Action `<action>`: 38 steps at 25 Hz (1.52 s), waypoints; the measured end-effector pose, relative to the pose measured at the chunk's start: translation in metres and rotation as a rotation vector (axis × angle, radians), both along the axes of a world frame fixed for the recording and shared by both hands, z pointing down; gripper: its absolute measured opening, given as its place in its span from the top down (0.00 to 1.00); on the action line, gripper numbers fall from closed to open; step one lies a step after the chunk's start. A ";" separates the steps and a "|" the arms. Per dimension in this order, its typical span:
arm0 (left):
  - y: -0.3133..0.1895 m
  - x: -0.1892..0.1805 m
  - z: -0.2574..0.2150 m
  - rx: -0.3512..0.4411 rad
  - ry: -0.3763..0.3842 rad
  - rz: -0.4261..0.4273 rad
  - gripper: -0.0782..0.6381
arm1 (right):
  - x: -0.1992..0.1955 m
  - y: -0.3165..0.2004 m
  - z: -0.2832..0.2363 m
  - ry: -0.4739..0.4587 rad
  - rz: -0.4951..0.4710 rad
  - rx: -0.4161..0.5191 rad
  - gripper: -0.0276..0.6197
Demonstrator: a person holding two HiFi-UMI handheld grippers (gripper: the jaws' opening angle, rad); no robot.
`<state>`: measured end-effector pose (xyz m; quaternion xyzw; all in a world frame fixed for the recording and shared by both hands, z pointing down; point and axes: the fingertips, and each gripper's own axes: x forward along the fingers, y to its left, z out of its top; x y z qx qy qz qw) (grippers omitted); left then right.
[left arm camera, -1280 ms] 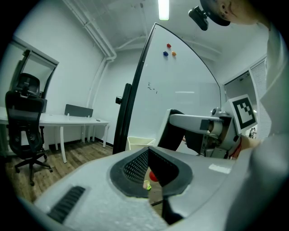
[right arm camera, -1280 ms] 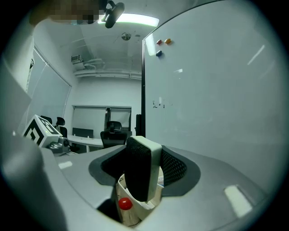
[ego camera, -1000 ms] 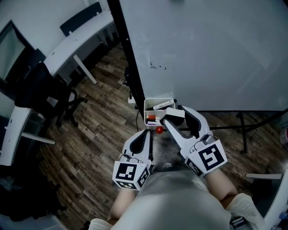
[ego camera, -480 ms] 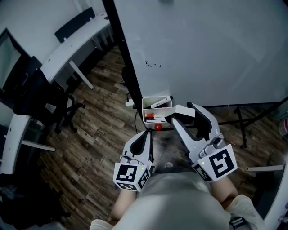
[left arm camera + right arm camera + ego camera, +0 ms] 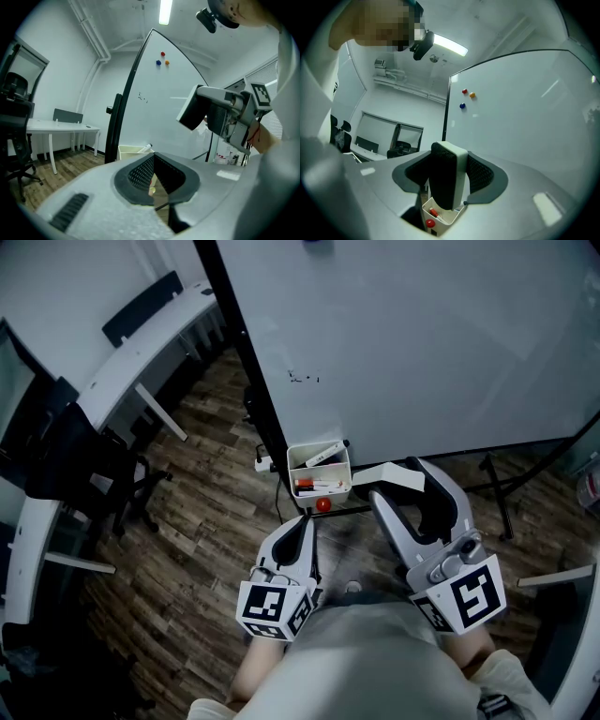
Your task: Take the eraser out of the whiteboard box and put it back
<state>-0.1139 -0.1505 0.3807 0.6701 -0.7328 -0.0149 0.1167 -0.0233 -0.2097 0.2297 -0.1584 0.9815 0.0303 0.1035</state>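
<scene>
The white whiteboard box (image 5: 339,468) hangs at the whiteboard's lower edge with markers (image 5: 315,486) inside. My right gripper (image 5: 399,480) is shut on the eraser (image 5: 392,475), a white block with a dark felt face, held in the air just right of the box. In the right gripper view the eraser (image 5: 446,176) stands upright between the jaws, with the box (image 5: 451,216) below it. My left gripper (image 5: 303,525) is shut and empty, lower down in front of the box. From the left gripper view the eraser (image 5: 196,108) hangs up at the right, and the box (image 5: 131,151) lies ahead.
The whiteboard (image 5: 441,343) fills the far side, with a black frame post (image 5: 236,362) at its left edge. A red round thing (image 5: 322,505) sits under the box. A white desk (image 5: 141,343) and black chairs (image 5: 66,446) stand at the left. Stand legs (image 5: 497,493) cross the wood floor.
My right gripper has risen and drifted right with the eraser, away from the box's opening. The left gripper has stayed about where it was.
</scene>
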 end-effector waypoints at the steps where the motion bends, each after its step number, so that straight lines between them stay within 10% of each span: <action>1: 0.001 0.001 -0.001 0.002 -0.001 0.005 0.89 | 0.002 0.001 -0.001 -0.004 0.005 0.000 0.60; 38: 0.012 -0.012 0.002 0.006 0.010 -0.072 0.89 | -0.026 -0.003 0.021 0.034 -0.083 -0.034 0.60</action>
